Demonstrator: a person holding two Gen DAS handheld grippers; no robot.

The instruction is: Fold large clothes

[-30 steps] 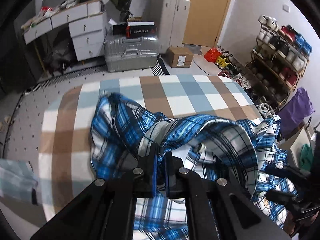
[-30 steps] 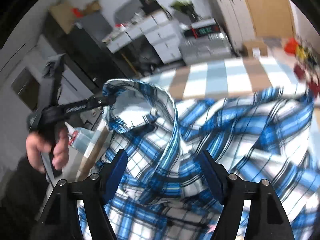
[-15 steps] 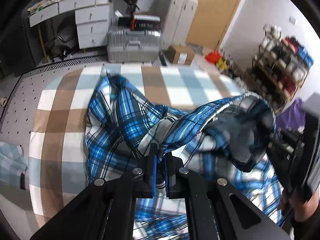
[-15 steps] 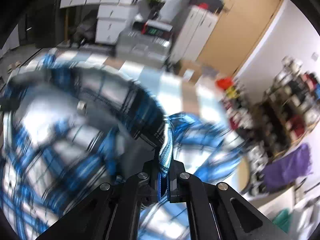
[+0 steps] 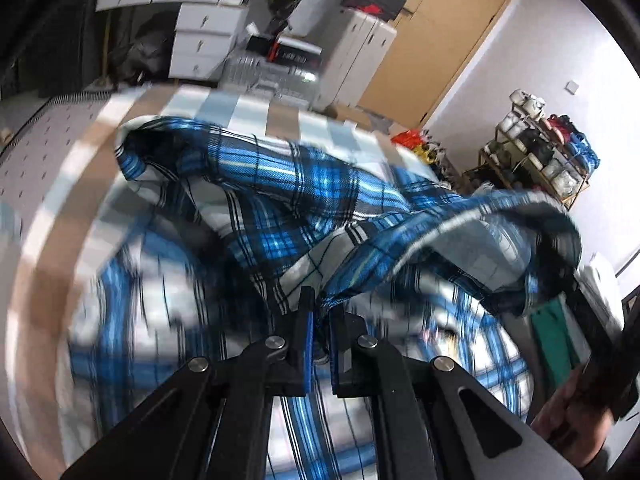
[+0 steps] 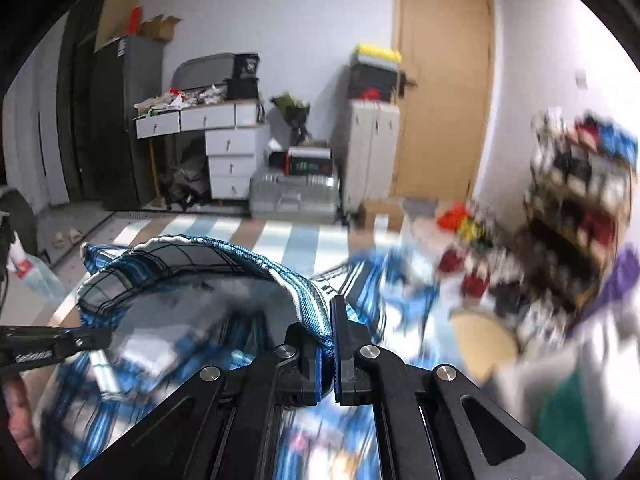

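One blue plaid shirt [image 5: 304,184], bunched and partly lifted over the checked blanket [image 5: 256,108] on the bed. Your left gripper [image 5: 320,320] is clamped on a fold of its hem or edge; your right gripper [image 6: 331,332] is pinched tight on another edge, with cloth arching up to the left. Behind stand a silver suitcase [image 6: 294,196], white drawers [image 6: 230,152], a wooden door [image 6: 442,92] and a blurred shoe rack [image 6: 576,208].

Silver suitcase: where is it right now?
Right wrist view, centre: the silver suitcase sits on the floor past the checked bed, between the white drawers and the tall white cabinet.
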